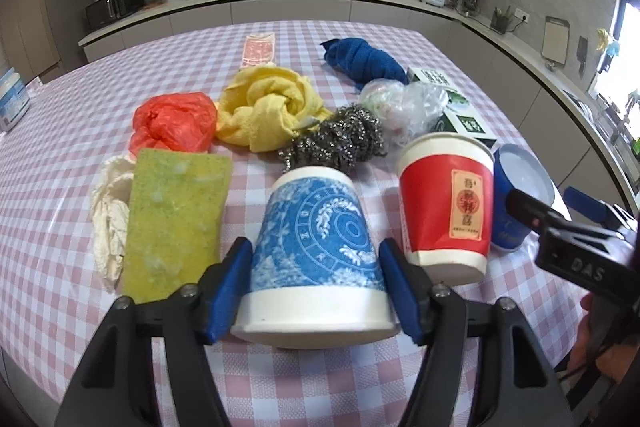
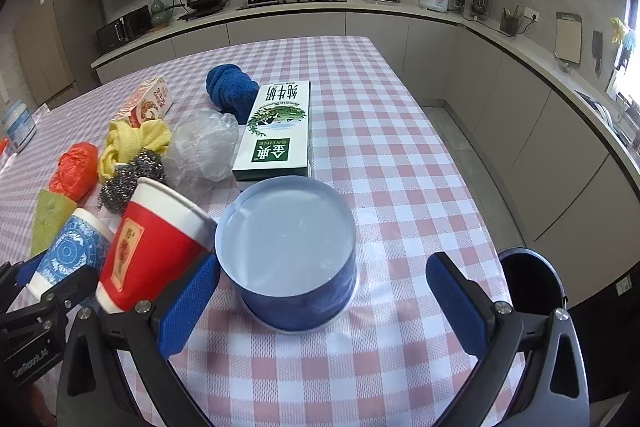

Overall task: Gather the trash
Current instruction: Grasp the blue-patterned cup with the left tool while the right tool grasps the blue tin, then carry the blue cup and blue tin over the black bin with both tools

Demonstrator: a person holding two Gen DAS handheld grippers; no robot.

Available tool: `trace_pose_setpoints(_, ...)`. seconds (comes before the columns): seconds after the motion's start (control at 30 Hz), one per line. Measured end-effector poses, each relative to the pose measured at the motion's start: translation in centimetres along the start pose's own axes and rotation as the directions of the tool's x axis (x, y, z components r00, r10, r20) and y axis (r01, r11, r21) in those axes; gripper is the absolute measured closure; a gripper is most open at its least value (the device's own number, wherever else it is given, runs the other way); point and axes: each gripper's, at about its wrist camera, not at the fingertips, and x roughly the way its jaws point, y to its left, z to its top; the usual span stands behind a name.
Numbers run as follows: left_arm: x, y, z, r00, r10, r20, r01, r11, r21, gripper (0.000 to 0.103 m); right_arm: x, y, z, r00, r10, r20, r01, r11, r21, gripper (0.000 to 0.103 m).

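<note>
Pink-and-white checked cloth covers the bench (image 1: 60,155), and the trash lies in a loose cluster on it. Going left to right in the left wrist view: a crumpled cream rag (image 1: 108,215) touches a yellow-green sponge (image 1: 176,223), with a red bag (image 1: 174,123) behind them. Next comes a knotted yellow cloth (image 1: 266,111), then a steel scourer (image 1: 340,143) just beside it, and a snack packet (image 1: 259,51) farther back. An upside-down blue cup (image 1: 316,247) stands near the front between the blue pads of the left claw (image 1: 316,291); the pads sit right at its sides, but I cannot tell whether they press on it. Just right of it stands a red cup (image 1: 444,203), also upside down. Behind that lie a clear bag (image 1: 400,103), a blue cloth (image 1: 364,61) and a green-and-white carton (image 1: 464,123). A blue tub (image 1: 520,195) stands at the far right beside the red cup, partly hidden by the other claw's black frame. In the right wrist view, the right claw (image 2: 322,301) is spread wide around the tub (image 2: 288,255): its left pad is close by the wall, its right pad well clear. The red cup (image 2: 156,247) touches the tub's left rim. A dark bin (image 2: 532,283) shows below the bench edge on the right.
</note>
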Motion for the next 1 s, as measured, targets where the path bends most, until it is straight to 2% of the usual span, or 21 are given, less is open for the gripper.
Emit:
trace_pose_setpoints(0.17, -0.1, -0.2, 0.1, 1.000, -0.010, 0.006, 0.010, 1.000, 0.020, 0.037, 1.6, 0.0, 0.4, 0.999, 0.024, -0.024, -0.023, 1.000, 0.016, 0.000)
trace_pose_setpoints(0.3, 0.2, -0.4, 0.3, 1.000, -0.004, -0.002, 0.004, 0.999, 0.038, 0.035, 2.1, 0.0, 0.5, 0.999, 0.036, -0.011, -0.035, 0.999, 0.022, 0.002)
trace_pose_setpoints(0.33, 0.3, -0.3, 0.3, 1.000, -0.006, -0.005, 0.006, 1.000, 0.030, 0.034, 2.1, 0.0, 0.5, 0.999, 0.041, -0.009, -0.041, 0.999, 0.022, 0.004)
trace_pose_setpoints(0.4, 0.7, -0.2, 0.3, 1.000, -0.019, -0.022, 0.020, 1.000, 0.025, 0.034, 2.3, 0.0, 0.5, 0.998, 0.059, -0.005, -0.059, 0.998, 0.026, 0.021)
trace_pose_setpoints(0.43, 0.7, -0.2, 0.2, 1.000, -0.023, -0.020, 0.024, 0.999, 0.022, 0.033, 2.4, -0.1, 0.5, 0.997, 0.072, -0.012, -0.072, 0.997, 0.030, 0.025)
trace_pose_setpoints(0.67, 0.1, -0.2, 0.0, 0.999, -0.048, 0.024, 0.047, 0.999, 0.023, 0.043, 2.2, -0.2, 0.2, 0.995, 0.104, 0.002, -0.104, 0.994, 0.039, 0.026)
trace_pose_setpoints(1.0, -3.3, 0.4, 0.7, 0.994, -0.064, 0.094, 0.065, 0.998, -0.011, 0.045, -1.1, -1.6, -0.1, 0.994, 0.095, 0.046, -0.097, 0.994, 0.056, 0.026)
